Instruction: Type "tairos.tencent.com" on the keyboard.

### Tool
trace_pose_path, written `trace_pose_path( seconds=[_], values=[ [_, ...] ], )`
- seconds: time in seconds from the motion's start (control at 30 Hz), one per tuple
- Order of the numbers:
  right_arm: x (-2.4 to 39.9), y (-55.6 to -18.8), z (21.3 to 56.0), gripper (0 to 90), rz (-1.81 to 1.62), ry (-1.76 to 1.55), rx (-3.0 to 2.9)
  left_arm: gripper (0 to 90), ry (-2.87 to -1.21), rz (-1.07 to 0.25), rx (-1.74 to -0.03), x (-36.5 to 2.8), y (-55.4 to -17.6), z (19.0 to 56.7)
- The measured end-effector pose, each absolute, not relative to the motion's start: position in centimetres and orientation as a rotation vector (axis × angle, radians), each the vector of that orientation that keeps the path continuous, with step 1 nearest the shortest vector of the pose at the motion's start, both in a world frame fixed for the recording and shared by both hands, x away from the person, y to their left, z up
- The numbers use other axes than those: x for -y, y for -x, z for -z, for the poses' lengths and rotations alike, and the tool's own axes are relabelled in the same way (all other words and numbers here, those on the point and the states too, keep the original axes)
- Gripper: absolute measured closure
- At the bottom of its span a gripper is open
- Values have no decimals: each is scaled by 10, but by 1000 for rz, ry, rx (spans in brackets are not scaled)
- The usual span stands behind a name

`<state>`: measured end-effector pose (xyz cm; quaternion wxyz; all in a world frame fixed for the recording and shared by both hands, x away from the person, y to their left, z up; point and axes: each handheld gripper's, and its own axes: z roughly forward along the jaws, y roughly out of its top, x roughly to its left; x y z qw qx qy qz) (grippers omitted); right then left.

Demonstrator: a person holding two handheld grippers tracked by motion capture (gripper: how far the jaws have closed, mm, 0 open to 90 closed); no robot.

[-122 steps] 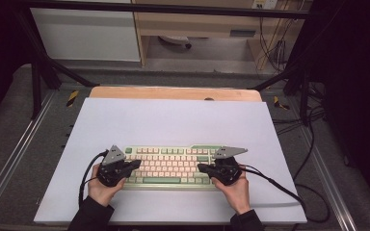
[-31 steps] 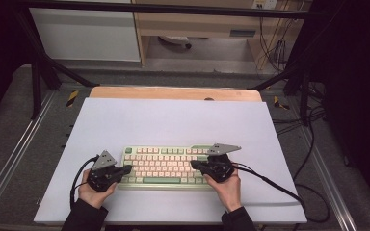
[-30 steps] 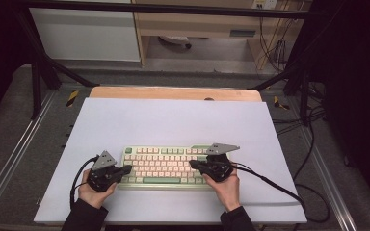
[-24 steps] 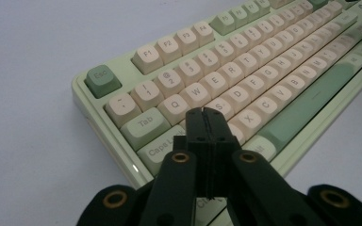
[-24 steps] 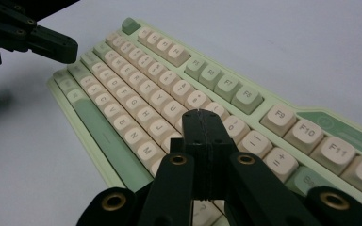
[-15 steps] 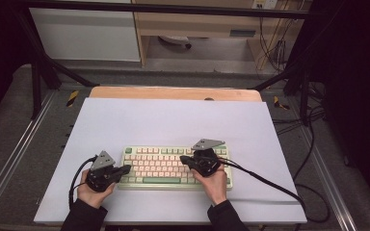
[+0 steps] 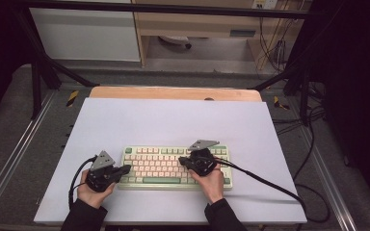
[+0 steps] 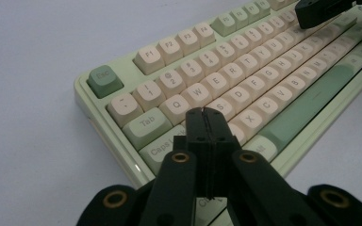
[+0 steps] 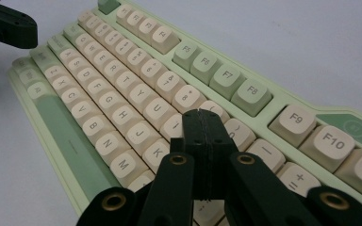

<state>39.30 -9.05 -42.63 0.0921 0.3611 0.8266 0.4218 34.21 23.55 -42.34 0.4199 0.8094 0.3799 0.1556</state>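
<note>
Pale green keyboard with cream keys (image 7: 176,166) near the white tabletop's (image 7: 173,120) front edge, my left hand-held gripper (image 8: 206,117) and right hand-held gripper (image 9: 202,120) over it, jaws together.

keyboard (image 7: 173,166): compact mechanical board with a pale green case
keycaps: cream letter and number keys, green Esc (image 8: 104,80), function-row keys and space bar (image 8: 311,101)
pose: flat, keys facing up, long side parallel to the near edge of the white mat (image 7: 173,120)
place: on the near half of the white mat, roughly centred between its left and right edges
</note>
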Motion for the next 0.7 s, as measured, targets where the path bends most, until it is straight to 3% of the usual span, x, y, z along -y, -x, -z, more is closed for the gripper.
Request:
trace_pose_path(
  seconds=[0.7],
  values=[
    [90,-392,427,900,-1275,-1052,-2466,900,-2027,-391,-954,-236,-342,423]
  ],
)
